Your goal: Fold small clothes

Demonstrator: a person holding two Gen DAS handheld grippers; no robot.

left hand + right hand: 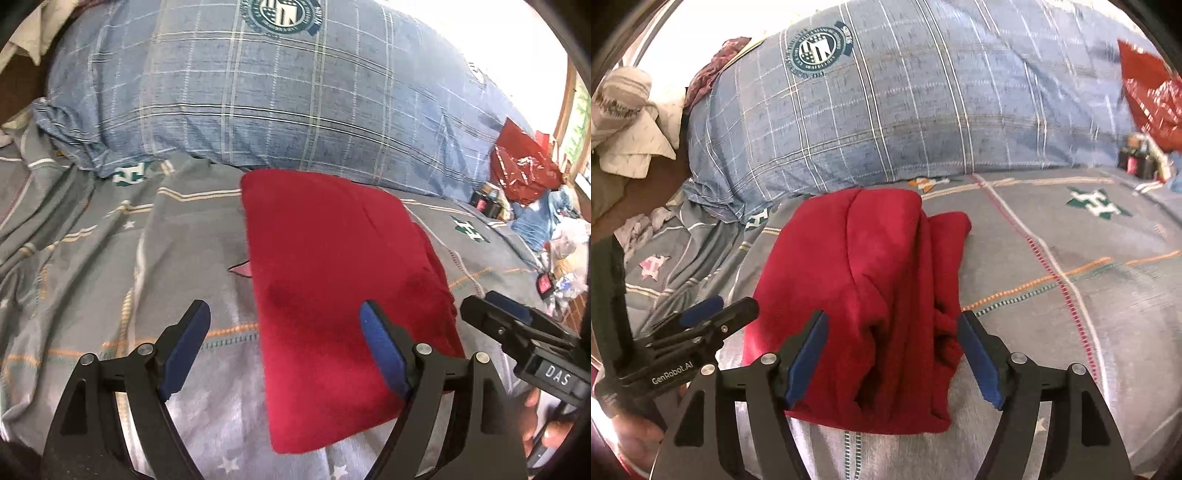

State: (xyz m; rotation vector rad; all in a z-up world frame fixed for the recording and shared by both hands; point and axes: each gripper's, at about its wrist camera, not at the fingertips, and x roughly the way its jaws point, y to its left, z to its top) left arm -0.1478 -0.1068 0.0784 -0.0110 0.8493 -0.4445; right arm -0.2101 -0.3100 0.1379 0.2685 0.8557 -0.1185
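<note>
A red garment [332, 277] lies folded into a rough rectangle on the grey patterned bedsheet [110, 258]. In the right wrist view the red garment [871, 277] shows bunched layers along its right side. My left gripper [283, 310] is open above the garment's near left edge, its pads clear of the cloth. My right gripper [893, 317] is open over the garment's near end, the cloth beneath and between the fingers without being pinched. Each gripper shows in the other's view: the right gripper [495, 306] at the garment's right, the left gripper [716, 310] at its left.
A large blue plaid pillow [277, 92] lies right behind the garment. A red plastic bag [521, 166] and small jars [487, 199] sit past the bed's far right. White cloth [628, 122] is piled at the far left. A hand [535, 417] holds the right gripper.
</note>
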